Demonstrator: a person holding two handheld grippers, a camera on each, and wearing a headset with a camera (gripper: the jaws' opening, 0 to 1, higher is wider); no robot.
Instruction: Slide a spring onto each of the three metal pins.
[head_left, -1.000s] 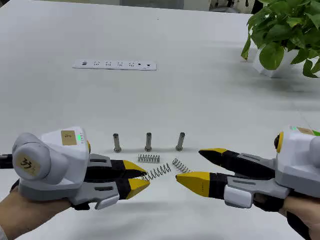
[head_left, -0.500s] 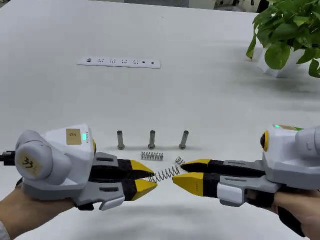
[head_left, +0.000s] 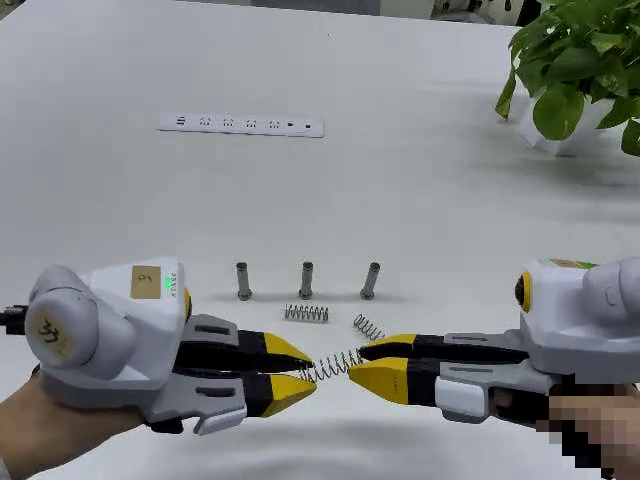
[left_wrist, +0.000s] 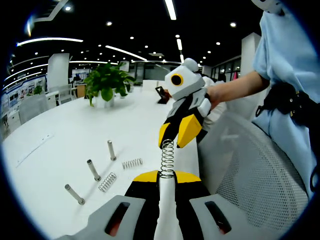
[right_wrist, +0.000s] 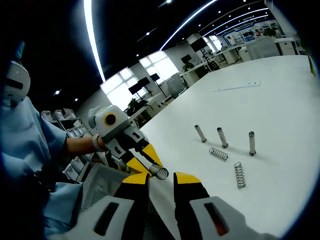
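Our left hand-held gripper (head_left: 312, 370) clamps a spring (head_left: 335, 365) at 6 o'clock from the bare pins (head_left: 306, 279); the right hand-held gripper (head_left: 356, 362), jaws slightly apart, meets its free end, probably to steady it.

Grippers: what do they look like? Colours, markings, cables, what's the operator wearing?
Both grippers: white-grey shells, black jaws, yellow tips. Left gripper has a tan handwritten sticker, a green light and a black cable at the rear. Right gripper has a yellow ring on its side. The person wears a light-blue short sleeve.
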